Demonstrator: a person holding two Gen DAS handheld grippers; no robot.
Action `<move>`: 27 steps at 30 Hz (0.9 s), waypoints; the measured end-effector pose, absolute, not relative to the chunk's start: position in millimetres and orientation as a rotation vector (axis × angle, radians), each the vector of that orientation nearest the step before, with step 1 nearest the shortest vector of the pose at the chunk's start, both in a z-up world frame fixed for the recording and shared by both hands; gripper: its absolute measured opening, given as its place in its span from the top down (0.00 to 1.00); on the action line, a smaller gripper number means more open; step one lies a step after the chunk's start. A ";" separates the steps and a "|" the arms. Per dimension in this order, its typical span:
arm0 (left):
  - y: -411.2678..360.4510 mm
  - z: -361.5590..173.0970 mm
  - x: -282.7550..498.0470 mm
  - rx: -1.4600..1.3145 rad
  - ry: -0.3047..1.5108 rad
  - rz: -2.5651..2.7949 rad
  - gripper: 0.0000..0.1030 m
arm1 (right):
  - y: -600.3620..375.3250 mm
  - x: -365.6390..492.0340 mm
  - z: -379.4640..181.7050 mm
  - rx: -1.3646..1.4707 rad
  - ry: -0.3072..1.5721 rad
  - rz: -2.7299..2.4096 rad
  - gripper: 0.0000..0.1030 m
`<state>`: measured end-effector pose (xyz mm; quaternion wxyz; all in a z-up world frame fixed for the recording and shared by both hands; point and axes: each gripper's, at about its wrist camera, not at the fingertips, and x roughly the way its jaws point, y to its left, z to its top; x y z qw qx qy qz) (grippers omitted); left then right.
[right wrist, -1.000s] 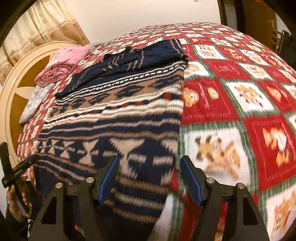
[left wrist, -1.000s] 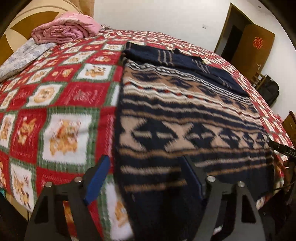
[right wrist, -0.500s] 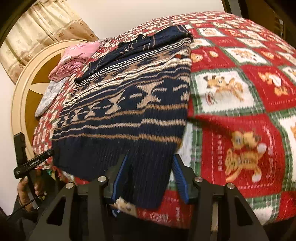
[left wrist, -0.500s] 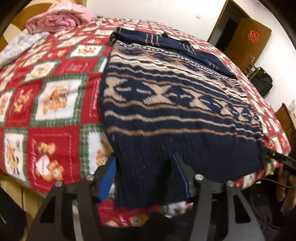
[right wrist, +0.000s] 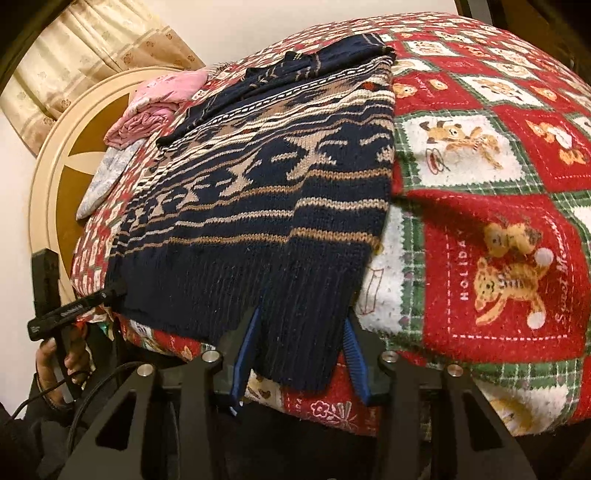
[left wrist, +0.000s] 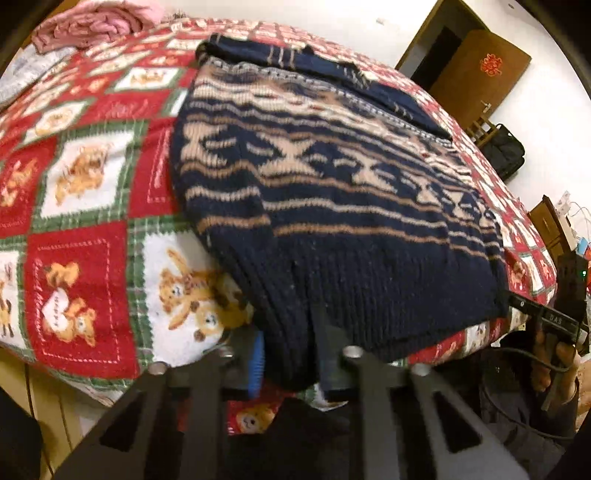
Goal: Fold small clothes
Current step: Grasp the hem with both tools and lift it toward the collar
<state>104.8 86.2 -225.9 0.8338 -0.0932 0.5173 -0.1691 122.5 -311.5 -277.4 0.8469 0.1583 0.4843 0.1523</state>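
Note:
A navy and tan patterned knit sweater [left wrist: 332,184] [right wrist: 277,192] lies flat on the bed's red, green and white bear blanket [left wrist: 85,258] [right wrist: 498,240], with its ribbed hem at the near edge. My left gripper [left wrist: 290,350] is at the hem's left corner; its jaws are closing and the knit is bunched tight between the pads. My right gripper [right wrist: 299,350] is at the hem's right corner. Its jaws are closing too, and the flat hem corner hangs between the blue pads [right wrist: 243,354], which stand at either side of it.
A folded pink cloth [left wrist: 92,26] [right wrist: 155,103] and a pale grey cloth [right wrist: 107,173] lie by the round headboard [right wrist: 55,166]. A brown door [left wrist: 480,74] and a black bag [left wrist: 506,151] stand beyond the bed. A hand [right wrist: 55,362] grips the other tool.
Both grippers came down and in towards the sweater's near hem, and the view tipped downward. Their jaws narrowed around the hem corners, the left one until the knit bunched between its pads.

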 end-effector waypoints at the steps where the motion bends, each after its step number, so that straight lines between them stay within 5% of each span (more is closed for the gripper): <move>1: 87.4 -225.9 104.2 -0.209 1.092 -0.365 0.81 | -314.6 123.2 -277.5 0.350 1.018 0.316 0.74; 7: 91.0 -218.1 101.8 -0.224 1.056 -0.388 0.87 | -316.3 122.6 -275.8 0.395 0.995 0.357 0.91; 27: 117.5 -145.2 122.5 -0.380 0.806 -0.443 0.87 | -329.7 147.6 -194.6 0.376 0.729 0.411 0.94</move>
